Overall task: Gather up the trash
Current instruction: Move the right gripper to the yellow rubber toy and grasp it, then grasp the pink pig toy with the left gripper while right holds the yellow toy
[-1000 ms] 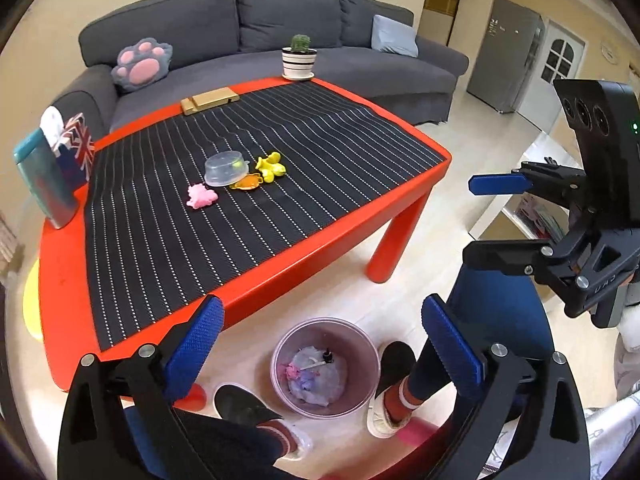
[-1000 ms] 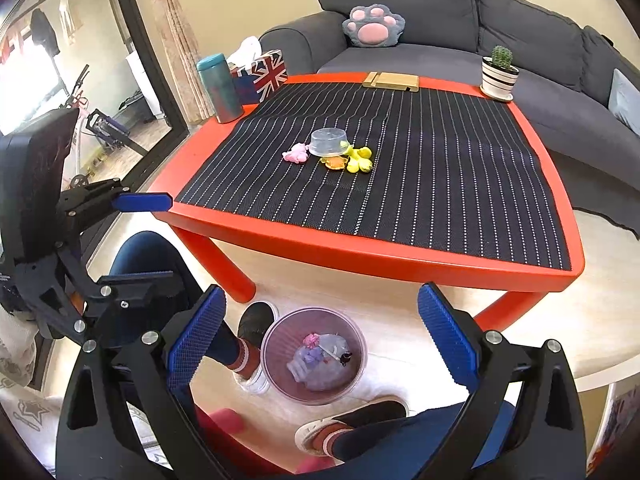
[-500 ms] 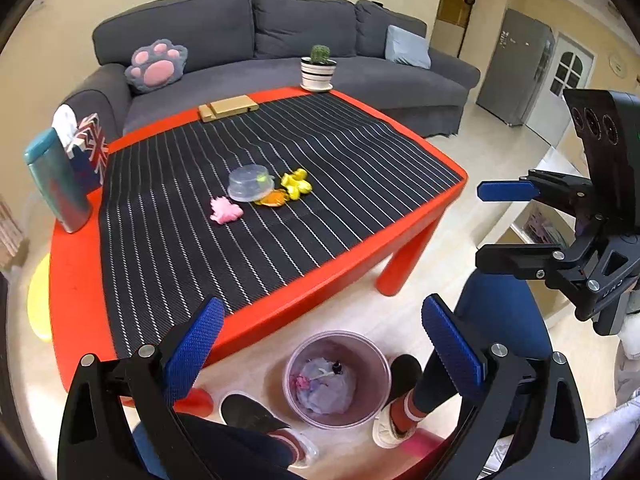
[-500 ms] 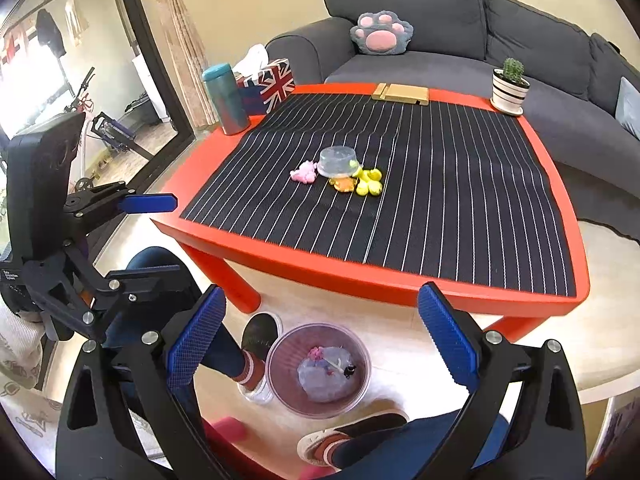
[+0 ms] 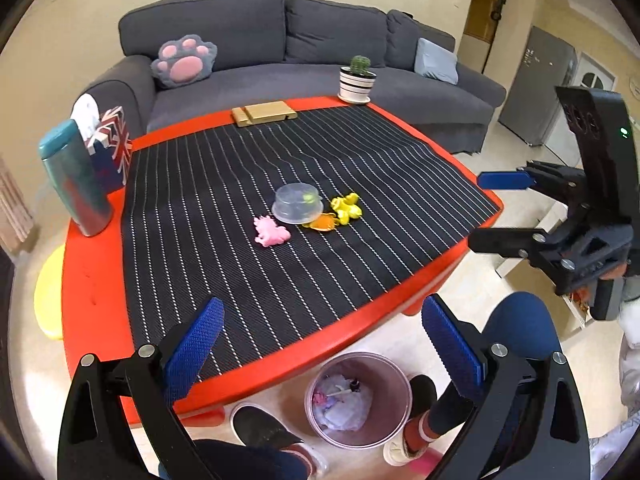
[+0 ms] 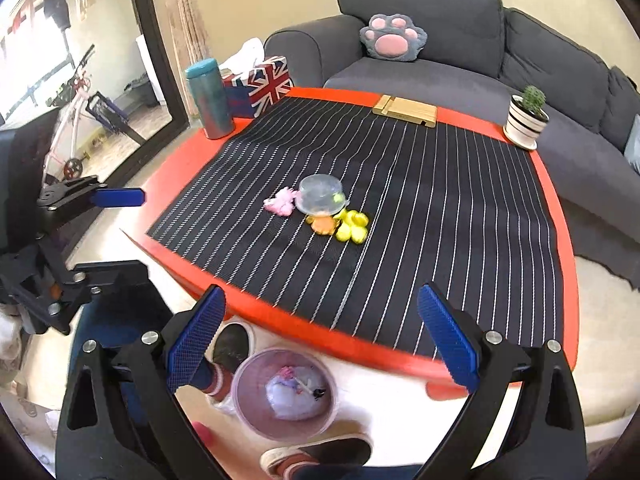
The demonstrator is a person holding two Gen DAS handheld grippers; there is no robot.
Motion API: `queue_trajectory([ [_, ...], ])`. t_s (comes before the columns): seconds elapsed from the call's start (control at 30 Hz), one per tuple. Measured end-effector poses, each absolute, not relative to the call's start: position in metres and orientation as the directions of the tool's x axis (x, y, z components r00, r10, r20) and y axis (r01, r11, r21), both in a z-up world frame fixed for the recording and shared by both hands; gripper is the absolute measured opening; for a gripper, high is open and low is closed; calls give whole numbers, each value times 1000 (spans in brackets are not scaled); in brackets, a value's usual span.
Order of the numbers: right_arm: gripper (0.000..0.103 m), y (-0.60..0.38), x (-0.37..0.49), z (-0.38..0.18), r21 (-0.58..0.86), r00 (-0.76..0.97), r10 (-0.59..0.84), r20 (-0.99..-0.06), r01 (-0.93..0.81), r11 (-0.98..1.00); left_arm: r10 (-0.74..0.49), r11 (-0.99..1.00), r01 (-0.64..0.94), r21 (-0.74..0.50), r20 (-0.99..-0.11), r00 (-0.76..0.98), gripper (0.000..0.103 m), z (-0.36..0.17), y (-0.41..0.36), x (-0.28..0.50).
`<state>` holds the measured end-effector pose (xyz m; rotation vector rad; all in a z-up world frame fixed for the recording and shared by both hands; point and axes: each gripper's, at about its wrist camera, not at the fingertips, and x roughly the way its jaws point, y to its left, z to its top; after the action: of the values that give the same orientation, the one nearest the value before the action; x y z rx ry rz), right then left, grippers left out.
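Two hand-held grippers, left (image 5: 320, 356) and right (image 6: 320, 344), spread wide, empty; scraps (image 5: 308, 214) mid-counter (image 5: 96, 280), straight ahead, roughly equidistant; bin (image 5: 358, 398) on floor below.

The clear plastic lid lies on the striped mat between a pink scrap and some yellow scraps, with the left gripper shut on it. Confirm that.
Not quite: the left gripper is open and empty, near the table edge. The clear plastic lid lies untouched between the pink scrap and yellow scraps, as the left wrist view shows.

Both the left claw (image 5: 322, 342) and the right claw (image 6: 320, 330) hang side by side, jaws spread wide, gripping nothing.
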<state>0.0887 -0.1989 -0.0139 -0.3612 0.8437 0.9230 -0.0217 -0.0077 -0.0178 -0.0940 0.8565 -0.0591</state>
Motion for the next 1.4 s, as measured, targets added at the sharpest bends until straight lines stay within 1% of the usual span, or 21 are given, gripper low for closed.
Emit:
queue_trajectory([
  [0.13,95,-181,108,-18,37,321,539,-779,-834,550,-82,994,3,-106,-753,653,95,-20,-3,-17],
  [0.37,95,-150,140,-30,21,274,511,-815,-867,499,-79,994,-12,-113,-758,647,95,-24,4,-13],
  [0.57,95,-132,166,-45,52,210,496,-842,-885,463,-77,992,-25,-123,-758,648,95,-27,10,-13],
  [0.67,95,-120,172,-53,37,189,487,-852,-908,418,-73,992,-32,-122,-762,644,95,-27,14,-12],
  [0.73,91,-115,176,-58,42,165,492,-855,-923,382,-70,992,-38,-124,-760,646,95,-27,16,-13],
  [0.77,86,-111,179,-61,49,149,490,-859,-928,368,-69,991,-40,-124,-760,646,95,-27,17,-13],
  [0.83,81,-104,182,-69,32,139,463,-876,-939,343,-64,991,-48,-124,-760,646,95,-27,19,-13],
  [0.9,71,-98,186,-77,40,110,441,-891,-948,317,-63,991,-53,-126,-761,645,95,-28,21,-13],
  [0.97,67,-95,189,-83,51,90,431,-898,-951,305,-60,990,-59,-128,-764,643,95,-29,24,-13],
  [1.13,52,-92,197,-94,83,56,422,-905,-949,304,-58,989,-70,-132,-771,635,95,-33,28,-12],
  [1.2,44,-91,199,-97,95,42,419,-907,-949,302,-58,988,-74,-134,-772,633,95,-34,29,-12],
  [1.23,43,-91,199,-98,101,36,418,-908,-948,301,-59,988,-74,-136,-773,632,95,-35,30,-12],
  [1.3,36,-92,200,-101,111,26,415,-909,-947,302,-60,988,-74,-137,-774,630,95,-36,29,-11],
  [1.37,31,-93,201,-101,119,19,417,-909,-945,304,-63,988,-73,-139,-775,628,95,-37,29,-10],
  [1.4,31,-93,201,-101,123,16,417,-909,-945,304,-64,988,-72,-139,-776,628,95,-37,29,-9],
])
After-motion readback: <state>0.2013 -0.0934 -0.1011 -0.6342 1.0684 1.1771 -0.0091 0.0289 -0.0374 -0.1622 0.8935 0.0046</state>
